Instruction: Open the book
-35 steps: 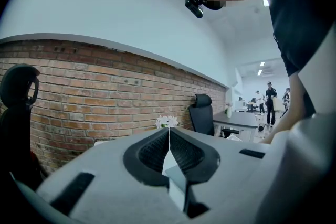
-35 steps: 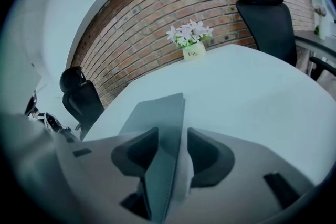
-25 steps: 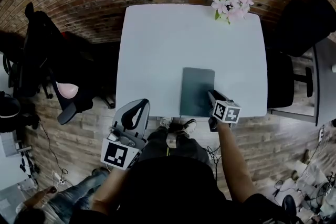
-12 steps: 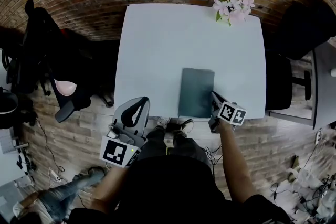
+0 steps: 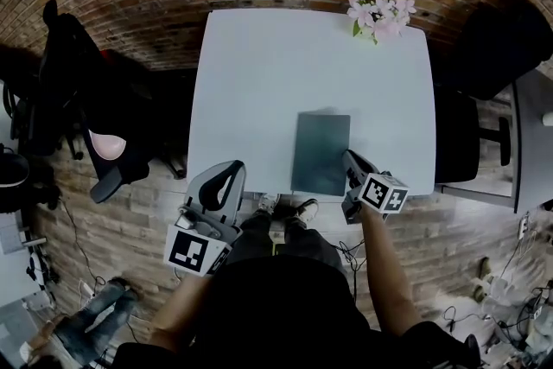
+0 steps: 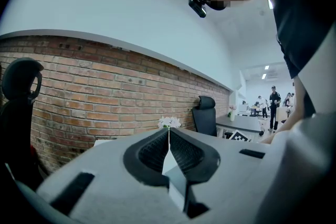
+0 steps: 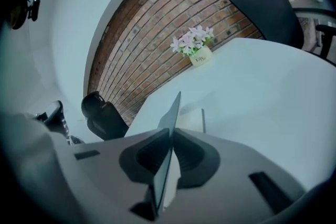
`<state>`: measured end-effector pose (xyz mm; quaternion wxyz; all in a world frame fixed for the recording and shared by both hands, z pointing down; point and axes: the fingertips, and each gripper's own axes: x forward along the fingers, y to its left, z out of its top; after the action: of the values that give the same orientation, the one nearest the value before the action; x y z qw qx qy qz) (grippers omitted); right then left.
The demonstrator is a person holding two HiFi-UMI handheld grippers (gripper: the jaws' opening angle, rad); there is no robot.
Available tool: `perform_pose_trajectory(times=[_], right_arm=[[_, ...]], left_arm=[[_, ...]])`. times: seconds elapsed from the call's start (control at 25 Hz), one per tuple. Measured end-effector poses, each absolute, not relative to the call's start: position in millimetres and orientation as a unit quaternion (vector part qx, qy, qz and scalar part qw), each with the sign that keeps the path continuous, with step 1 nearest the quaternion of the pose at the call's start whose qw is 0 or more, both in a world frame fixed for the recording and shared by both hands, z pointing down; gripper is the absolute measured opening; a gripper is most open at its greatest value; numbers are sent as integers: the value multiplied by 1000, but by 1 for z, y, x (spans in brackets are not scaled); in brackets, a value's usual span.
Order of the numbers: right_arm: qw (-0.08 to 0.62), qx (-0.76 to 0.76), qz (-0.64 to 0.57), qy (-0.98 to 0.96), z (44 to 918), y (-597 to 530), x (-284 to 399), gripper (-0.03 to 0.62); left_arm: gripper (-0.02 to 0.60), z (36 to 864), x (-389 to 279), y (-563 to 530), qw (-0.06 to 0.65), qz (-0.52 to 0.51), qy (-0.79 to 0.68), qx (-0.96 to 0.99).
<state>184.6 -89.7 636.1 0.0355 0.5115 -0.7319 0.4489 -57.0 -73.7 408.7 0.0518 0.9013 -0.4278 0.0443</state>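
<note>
**Right jaws pinch the book's cover; left jaws idle at the corner**

The head view gives the layout. The book [image 5: 320,151] is a dark green rectangle on the white surface [image 5: 259,73], close to the near edge and right of the middle. The right gripper [image 5: 350,160] is at the book's near right corner. From that height I cannot tell whether anything is lifted.

The right gripper view settles it. The cover [image 7: 173,113] stands edge-on as a thin dark sheet running up between the two jaws. The jaws are closing and already press it from both sides. A paler page [image 7: 191,120] shows just to the cover's right, lower down on the surface. This view also shows a pot of pink and white flowers [image 7: 193,45] at the far side, with a brick wall [image 7: 157,34] behind it.

The left gripper [image 5: 226,175] hangs by the surface's near left corner, well apart from the book. In the left gripper view its jaws are together, with only a hairline slit and nothing between them. That view alone shows people [image 6: 274,105] standing in a bright room far off to the right.
</note>
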Motion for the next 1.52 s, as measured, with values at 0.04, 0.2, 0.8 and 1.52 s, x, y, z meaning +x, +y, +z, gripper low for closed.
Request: perform_pose_trajectory(times=[0.04, 0.2, 0.8, 1.52], right_arm=[[36, 511, 441, -737, 630, -91, 183, 38], [42, 501, 420, -756, 614, -92, 170, 38], [86, 461, 337, -817, 567, -99, 112, 51], [145, 397, 267, -866, 554, -109, 35, 75]], left_arm=[[28, 409, -58, -74, 53, 43, -429, 901], [28, 404, -56, -74, 46, 31, -427, 902], [28, 395, -72, -78, 40, 6, -446, 894], [28, 399, -101, -76, 73, 14, -478, 875]])
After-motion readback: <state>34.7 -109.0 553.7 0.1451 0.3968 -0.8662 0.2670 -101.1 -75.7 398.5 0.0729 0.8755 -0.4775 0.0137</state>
